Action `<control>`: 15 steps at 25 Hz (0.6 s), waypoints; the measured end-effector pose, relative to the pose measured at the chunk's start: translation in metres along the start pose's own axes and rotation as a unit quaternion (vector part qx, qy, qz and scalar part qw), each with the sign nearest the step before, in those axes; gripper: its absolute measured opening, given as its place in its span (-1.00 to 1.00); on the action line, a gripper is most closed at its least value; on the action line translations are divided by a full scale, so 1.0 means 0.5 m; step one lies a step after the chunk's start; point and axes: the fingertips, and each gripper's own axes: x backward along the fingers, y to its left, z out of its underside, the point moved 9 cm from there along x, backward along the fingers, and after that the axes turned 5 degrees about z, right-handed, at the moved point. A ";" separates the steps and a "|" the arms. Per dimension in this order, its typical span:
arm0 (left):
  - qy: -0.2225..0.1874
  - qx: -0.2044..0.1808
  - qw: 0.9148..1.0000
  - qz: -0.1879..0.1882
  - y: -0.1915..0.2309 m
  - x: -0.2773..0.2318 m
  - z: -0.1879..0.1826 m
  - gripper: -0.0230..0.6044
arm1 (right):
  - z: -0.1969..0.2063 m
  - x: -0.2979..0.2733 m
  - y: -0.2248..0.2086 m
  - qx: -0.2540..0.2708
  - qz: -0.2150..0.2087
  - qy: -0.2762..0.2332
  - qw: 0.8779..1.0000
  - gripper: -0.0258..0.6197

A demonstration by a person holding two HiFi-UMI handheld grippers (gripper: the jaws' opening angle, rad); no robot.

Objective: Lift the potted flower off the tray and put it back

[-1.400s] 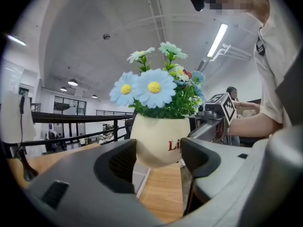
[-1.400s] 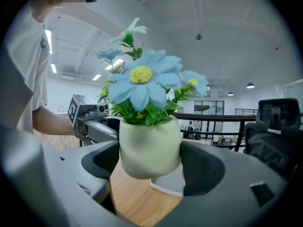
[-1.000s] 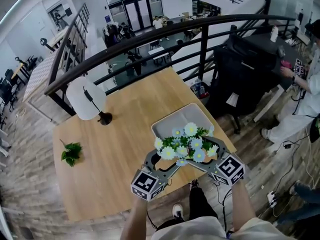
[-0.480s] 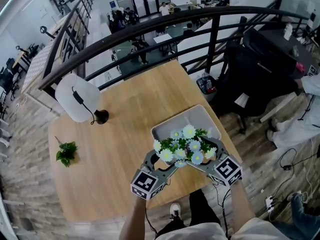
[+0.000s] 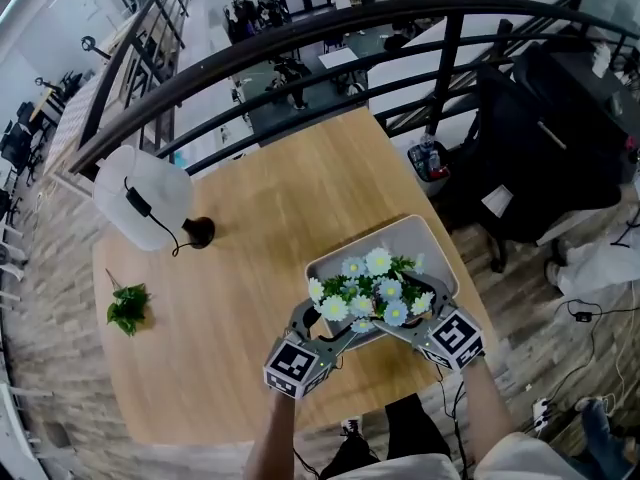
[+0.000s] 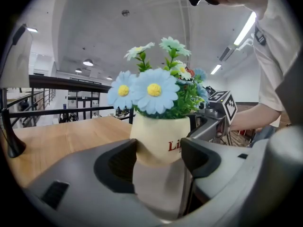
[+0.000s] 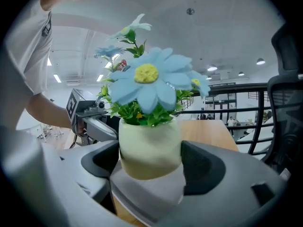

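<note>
The potted flower [image 5: 370,290], blue and white daisies in a cream pot, is over the near end of the grey tray [image 5: 425,245]. My left gripper [image 5: 343,331] and right gripper [image 5: 398,327] hold it from opposite sides, both shut on the pot. In the left gripper view the pot [image 6: 160,141] with red lettering is pinched between my left gripper's [image 6: 158,159] jaws. In the right gripper view the same pot [image 7: 149,145] sits between my right gripper's [image 7: 149,163] jaws, just above the tray's rim [image 7: 147,193]. Whether its base touches the tray is hidden.
A white lamp [image 5: 138,200] stands at the wooden table's [image 5: 260,218] far left, and a green sprig [image 5: 127,308] lies at its left edge. A black railing [image 5: 300,40] runs behind the table. A black chair [image 5: 560,138] stands to the right.
Both grippers have kept their hold on the pot. The pot now lies a little further over the tray's near end, and the head camera has shifted.
</note>
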 end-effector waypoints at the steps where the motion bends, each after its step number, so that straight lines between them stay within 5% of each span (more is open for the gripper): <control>1: 0.001 0.005 1.000 -0.001 0.007 -0.005 0.006 0.11 | 0.004 -0.008 -0.007 -0.001 -0.003 0.003 1.000 0.42; 15: 0.033 0.039 0.998 -0.020 0.055 -0.041 0.088 0.10 | 0.067 -0.092 -0.034 0.013 -0.020 0.048 0.999 0.43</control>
